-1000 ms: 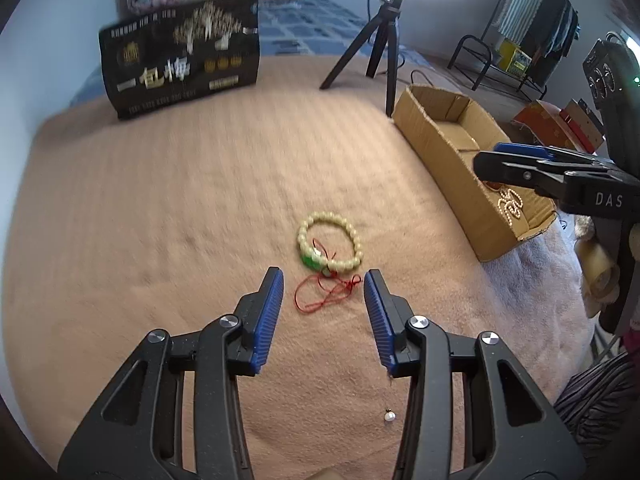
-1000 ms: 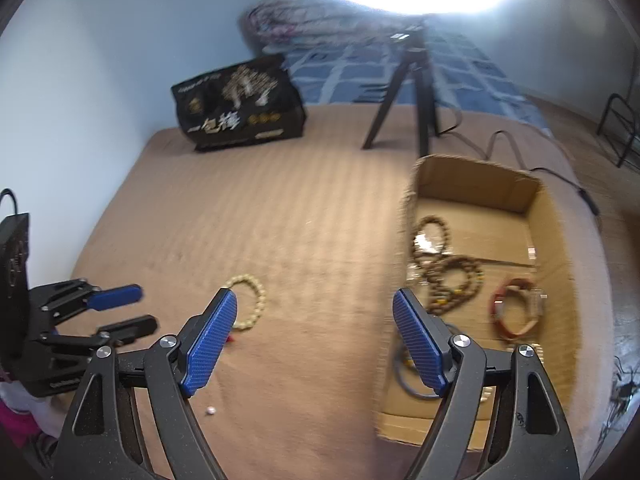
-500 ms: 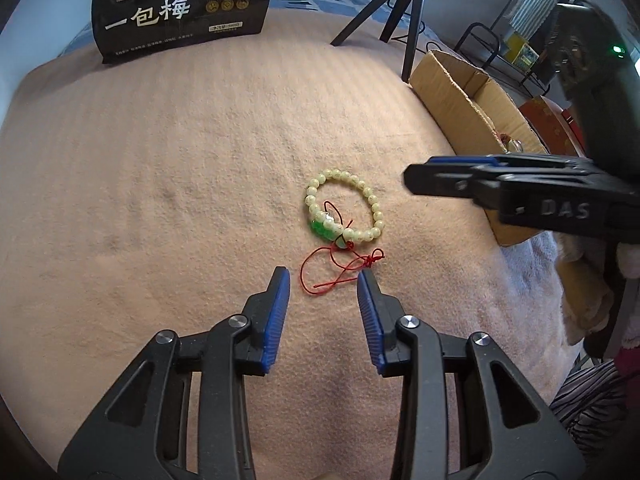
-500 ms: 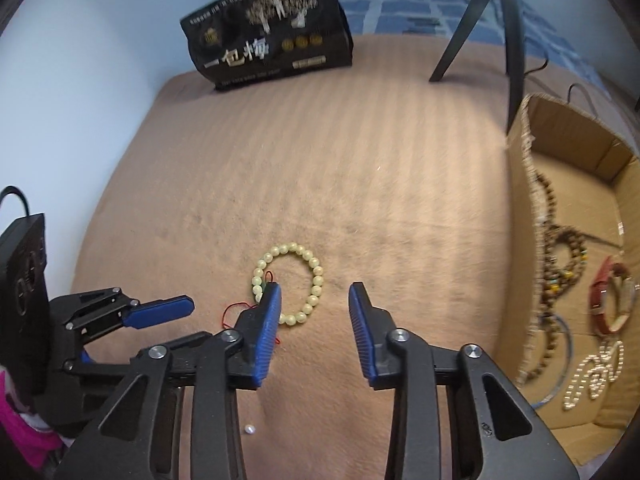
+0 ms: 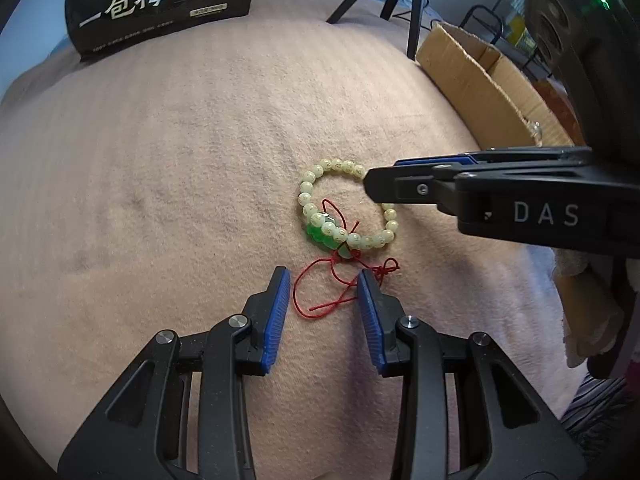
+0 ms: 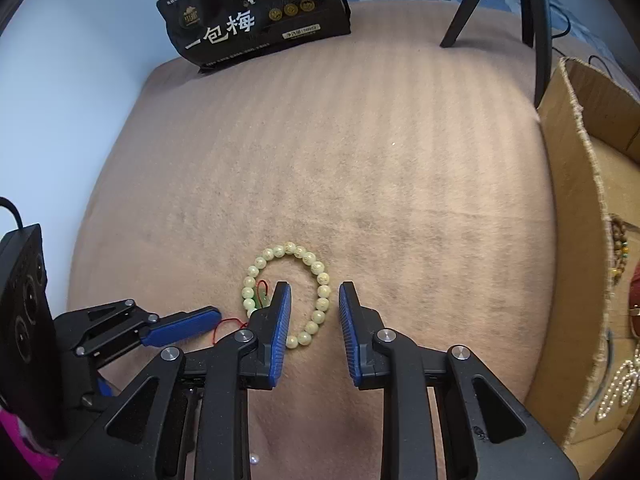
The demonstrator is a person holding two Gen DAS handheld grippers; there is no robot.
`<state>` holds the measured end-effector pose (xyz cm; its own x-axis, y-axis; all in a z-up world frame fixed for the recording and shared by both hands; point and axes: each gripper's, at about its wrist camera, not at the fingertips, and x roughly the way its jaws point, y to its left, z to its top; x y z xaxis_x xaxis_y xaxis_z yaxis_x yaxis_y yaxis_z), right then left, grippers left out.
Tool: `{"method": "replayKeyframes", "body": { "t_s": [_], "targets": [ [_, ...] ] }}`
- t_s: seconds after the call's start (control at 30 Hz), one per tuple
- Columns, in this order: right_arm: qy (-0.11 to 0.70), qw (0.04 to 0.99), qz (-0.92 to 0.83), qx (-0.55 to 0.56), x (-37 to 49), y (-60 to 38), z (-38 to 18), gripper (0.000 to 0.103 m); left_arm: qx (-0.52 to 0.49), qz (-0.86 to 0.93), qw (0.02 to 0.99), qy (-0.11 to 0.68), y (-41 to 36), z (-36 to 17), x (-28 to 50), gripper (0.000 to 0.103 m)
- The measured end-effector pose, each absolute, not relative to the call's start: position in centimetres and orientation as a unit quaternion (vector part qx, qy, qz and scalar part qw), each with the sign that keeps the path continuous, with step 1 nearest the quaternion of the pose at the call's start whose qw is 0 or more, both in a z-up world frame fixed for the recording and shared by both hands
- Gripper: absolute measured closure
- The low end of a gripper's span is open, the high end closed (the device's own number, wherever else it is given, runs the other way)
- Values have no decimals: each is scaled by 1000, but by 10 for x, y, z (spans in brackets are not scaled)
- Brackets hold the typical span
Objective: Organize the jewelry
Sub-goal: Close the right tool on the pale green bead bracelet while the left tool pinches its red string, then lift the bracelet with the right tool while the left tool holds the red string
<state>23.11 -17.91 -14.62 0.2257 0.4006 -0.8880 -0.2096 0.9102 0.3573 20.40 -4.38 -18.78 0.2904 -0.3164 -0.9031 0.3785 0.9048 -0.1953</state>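
A black snack bag stood at eleven o'clock on the tan blanket. The left gripper hung with its jaws partly spread around the red cord without pinching it. The pale bead bracelet, with its green charm, lay near the blanket's middle, just beyond. The right gripper straddled the bracelet's three o'clock side, its jaws closing, pads not yet pressing the beads. A cardboard box holding other jewelry sat at three o'clock.
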Motion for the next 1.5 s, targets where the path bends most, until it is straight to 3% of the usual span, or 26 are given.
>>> {"method": "replayKeyframes", "body": {
  "t_s": [0.17, 0.37, 0.53, 0.63, 1.5],
  "targets": [
    [594, 778, 194, 68, 235, -174, -153, 81, 48, -213, 806, 550, -49, -193, 204, 73],
    [596, 780, 187, 47, 237, -166, -160, 82, 54, -212, 810, 544, -49, -195, 205, 89],
    [592, 786, 175, 30, 240, -159, -163, 95, 64, -215, 814, 535, -52, -195, 203, 99],
    [590, 787, 177, 41, 240, -163, -164, 97, 59, -214, 814, 537, -51, -194, 203, 102],
    [510, 837, 188, 66, 201, -196, -77, 97, -5, -200, 841, 503, -26, -135, 182, 103]
  ]
}}
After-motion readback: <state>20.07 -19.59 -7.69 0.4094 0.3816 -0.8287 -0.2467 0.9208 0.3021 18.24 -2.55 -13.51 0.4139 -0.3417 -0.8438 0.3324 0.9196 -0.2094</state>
